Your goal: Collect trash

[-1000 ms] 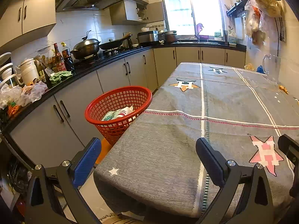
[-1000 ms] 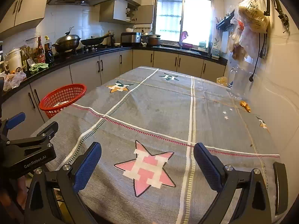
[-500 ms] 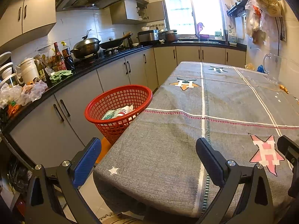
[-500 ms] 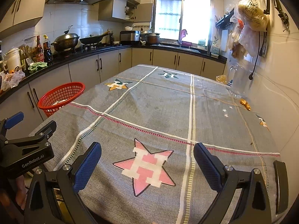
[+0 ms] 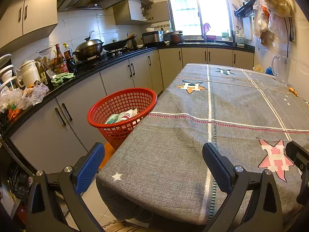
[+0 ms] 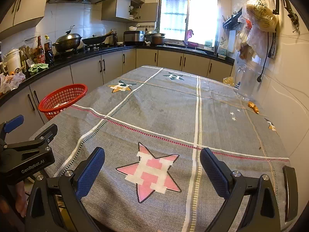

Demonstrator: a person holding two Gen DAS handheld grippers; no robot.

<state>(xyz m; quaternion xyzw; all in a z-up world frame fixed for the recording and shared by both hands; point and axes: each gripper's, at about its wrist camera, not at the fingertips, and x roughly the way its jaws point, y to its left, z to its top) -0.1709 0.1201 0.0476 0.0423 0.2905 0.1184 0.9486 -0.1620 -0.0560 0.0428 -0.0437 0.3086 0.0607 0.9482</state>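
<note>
Left gripper [image 5: 152, 167] level, jaws spread wide, holding nothing, right gripper [image 6: 152, 171] beside it, jaws equally wide, also holding nothing

A grey tablecloth [image 6: 173, 116] with white grid lines and star-shaped H patches covers the table, and a clear glass pitcher [image 6: 246, 83] stands at its far right edge by the tiled wall. On the black countertop [image 5: 119, 58] sit a lidded wok [image 5: 88, 47], sauce bottles [image 5: 60, 60], a green rag [image 5: 61, 77] and a white kettle [image 5: 30, 73]. Filled plastic bags [image 6: 258, 25] hang from wall hooks beside the window [image 6: 188, 17].
</note>
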